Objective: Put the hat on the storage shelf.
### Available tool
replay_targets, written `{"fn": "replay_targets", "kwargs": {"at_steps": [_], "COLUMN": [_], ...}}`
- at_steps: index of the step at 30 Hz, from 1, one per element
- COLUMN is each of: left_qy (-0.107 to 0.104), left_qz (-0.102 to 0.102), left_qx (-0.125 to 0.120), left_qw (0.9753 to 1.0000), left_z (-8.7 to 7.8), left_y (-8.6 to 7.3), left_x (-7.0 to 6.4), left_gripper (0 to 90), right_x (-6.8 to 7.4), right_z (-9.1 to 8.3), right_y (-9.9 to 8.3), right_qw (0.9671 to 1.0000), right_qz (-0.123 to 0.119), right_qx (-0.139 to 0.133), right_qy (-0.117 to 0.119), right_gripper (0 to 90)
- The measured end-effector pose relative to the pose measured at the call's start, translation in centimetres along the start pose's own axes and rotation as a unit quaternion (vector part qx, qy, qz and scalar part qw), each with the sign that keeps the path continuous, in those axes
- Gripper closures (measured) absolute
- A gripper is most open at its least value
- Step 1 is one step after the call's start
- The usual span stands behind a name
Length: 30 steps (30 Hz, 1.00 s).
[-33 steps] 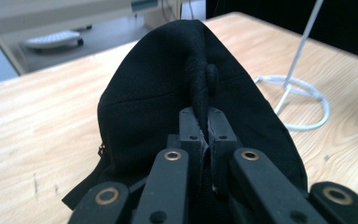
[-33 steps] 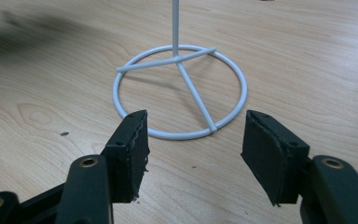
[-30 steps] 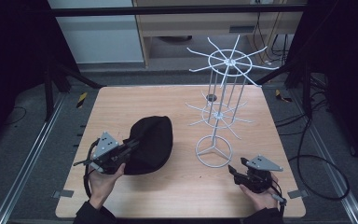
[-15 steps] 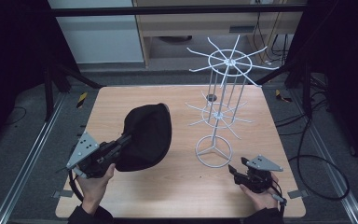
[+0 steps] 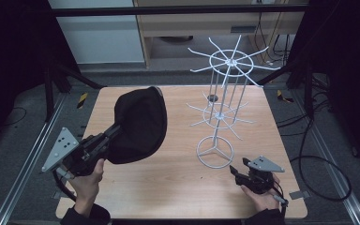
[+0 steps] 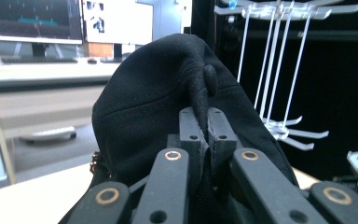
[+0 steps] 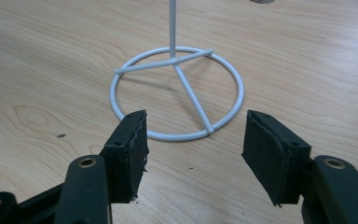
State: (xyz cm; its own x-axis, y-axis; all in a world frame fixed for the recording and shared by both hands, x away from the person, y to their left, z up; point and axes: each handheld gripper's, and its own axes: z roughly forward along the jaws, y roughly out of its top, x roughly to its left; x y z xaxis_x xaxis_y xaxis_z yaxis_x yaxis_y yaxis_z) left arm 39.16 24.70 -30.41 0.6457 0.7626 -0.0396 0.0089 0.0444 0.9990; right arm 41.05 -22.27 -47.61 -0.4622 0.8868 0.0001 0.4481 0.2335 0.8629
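holding a black cap [image 5: 138, 124] aloft, left gripper [image 6: 200, 133] faces the white rack [image 5: 225, 101].

High view looking forward and down on the light wooden bench [image 5: 178, 197], left claw view close behind a black fabric cap [image 6: 154, 107], right claw view low, near the white wire rack [image 7: 177, 93], rack shared by all three.

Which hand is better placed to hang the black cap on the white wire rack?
Left, probably. The left gripper is shut on the black fabric cap, held up beside the white wire rack. The right gripper is open, low by the rack's ring base.
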Motion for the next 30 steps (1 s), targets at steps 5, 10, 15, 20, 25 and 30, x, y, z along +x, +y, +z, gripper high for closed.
{"fn": "replay_targets", "kwargs": {"at_steps": [5,10,15,20,25,30], "left_qy": [-0.009,-0.02,-0.031,-0.041,-0.05,-0.06], "left_qz": [-0.006,-0.008,-0.005,0.0,0.0,0.002], "left_qx": [-0.023,-0.046,-0.061,-0.072,-0.081,-0.091], "left_qw": [0.9997,0.9987,0.9977,0.9965,0.9955,0.994], "left_z": [0.0,0.2,0.4,0.6,0.8,1.1], "left_y": [1.0,2.0,2.9,3.8,4.5,5.2], "left_x": [0.1,-0.3,-0.9,-1.6,-2.0,-2.5], "left_gripper": [86.6,86.6,86.7,86.6,86.6,86.6], "right_x": [-0.1,-0.1,-0.1,-0.1,-0.1,-0.1], "right_z": [-0.1,-0.1,-0.1,0.0,0.0,0.0], "right_y": [0.0,0.0,0.0,-0.1,-0.1,-0.1], "right_qw": [1.0,1.0,1.0,1.0,1.0,1.0], "right_qz": [0.0,-0.001,0.001,-0.003,-0.002,-0.002], "right_qx": [-0.003,-0.004,-0.002,-0.003,-0.002,-0.002], "right_qy": [-0.002,-0.003,-0.003,-0.004,-0.004,-0.004], "right_gripper": [40.0,39.9,39.9,39.9,39.7,39.7]}}
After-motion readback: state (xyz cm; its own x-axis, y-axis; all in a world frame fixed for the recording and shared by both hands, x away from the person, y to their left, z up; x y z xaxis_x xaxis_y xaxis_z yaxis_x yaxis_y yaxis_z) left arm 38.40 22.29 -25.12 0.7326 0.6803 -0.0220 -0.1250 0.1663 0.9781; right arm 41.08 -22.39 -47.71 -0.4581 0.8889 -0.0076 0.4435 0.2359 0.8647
